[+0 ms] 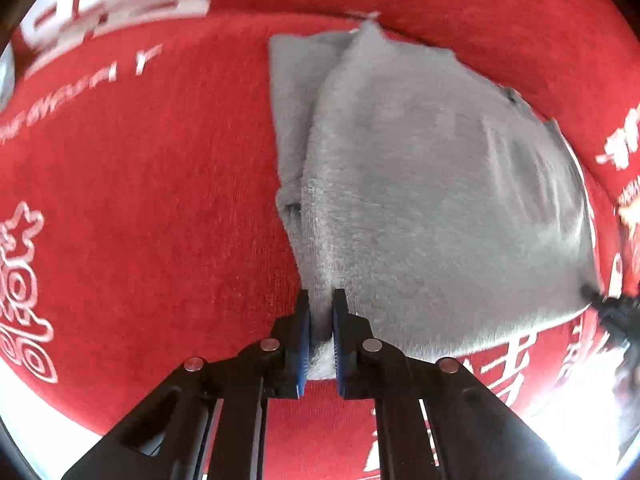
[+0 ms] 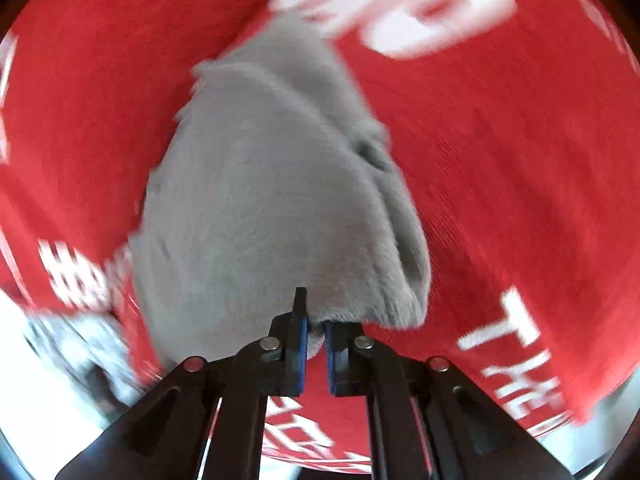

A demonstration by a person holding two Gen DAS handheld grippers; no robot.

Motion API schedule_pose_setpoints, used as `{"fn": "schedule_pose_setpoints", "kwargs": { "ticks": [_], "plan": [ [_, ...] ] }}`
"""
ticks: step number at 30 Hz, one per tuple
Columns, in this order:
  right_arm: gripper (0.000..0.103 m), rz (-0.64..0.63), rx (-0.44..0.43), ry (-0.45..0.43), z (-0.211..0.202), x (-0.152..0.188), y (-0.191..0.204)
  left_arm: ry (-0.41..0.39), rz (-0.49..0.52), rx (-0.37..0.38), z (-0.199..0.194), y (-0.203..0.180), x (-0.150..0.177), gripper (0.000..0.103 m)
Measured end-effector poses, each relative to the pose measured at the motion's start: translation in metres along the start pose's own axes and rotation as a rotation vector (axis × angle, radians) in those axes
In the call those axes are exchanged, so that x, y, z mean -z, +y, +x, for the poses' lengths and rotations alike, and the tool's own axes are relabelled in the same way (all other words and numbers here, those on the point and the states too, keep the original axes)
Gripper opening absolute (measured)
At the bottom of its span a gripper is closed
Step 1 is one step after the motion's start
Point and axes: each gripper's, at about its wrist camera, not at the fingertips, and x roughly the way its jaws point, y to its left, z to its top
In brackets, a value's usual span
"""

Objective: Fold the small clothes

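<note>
A small grey fleecy garment [image 1: 420,184] lies partly folded on a red cloth with white lettering [image 1: 140,200]. My left gripper [image 1: 321,300] is shut on the garment's near left corner, grey fabric bunched between its blue pads [image 1: 305,340]. At the right edge of the left wrist view the other gripper's dark tip [image 1: 612,308] grips the opposite corner. In the right wrist view the grey garment [image 2: 260,200] stretches away from my right gripper [image 2: 316,320], which is shut on a fold of its near edge between blue pads [image 2: 330,354].
The red cloth [image 2: 520,160] with white print covers the surface on all sides of the garment. A bright white area [image 1: 568,420] shows past the cloth's near edge. A blurred grey-white shape [image 2: 72,344] lies at the lower left of the right wrist view.
</note>
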Motion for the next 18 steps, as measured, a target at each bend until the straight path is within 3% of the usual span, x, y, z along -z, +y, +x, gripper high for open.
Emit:
{"fn": "schedule_pose_setpoints", "kwargs": {
  "ticks": [4, 7, 10, 13, 18],
  "plan": [
    [0.008, -0.058, 0.109, 0.023, 0.005, 0.006, -0.011, 0.028, 0.034, -0.054, 0.015, 0.000, 0.013, 0.011],
    [0.008, 0.000, 0.087, 0.036, 0.009, 0.010, -0.031, 0.011, 0.034, -0.043, 0.012, -0.001, 0.017, 0.011],
    [0.022, 0.026, 0.107, 0.049, -0.002, 0.015, -0.036, 0.008, 0.010, -0.037, -0.002, 0.006, 0.021, 0.011],
    [0.024, 0.048, 0.124, 0.060, -0.023, 0.026, -0.042, -0.022, 0.018, -0.075, -0.022, 0.010, 0.015, 0.011],
    [0.024, -0.101, 0.097, 0.011, -0.039, 0.024, 0.000, -0.096, 0.018, -0.085, -0.034, 0.001, -0.022, 0.011]
  ]
}}
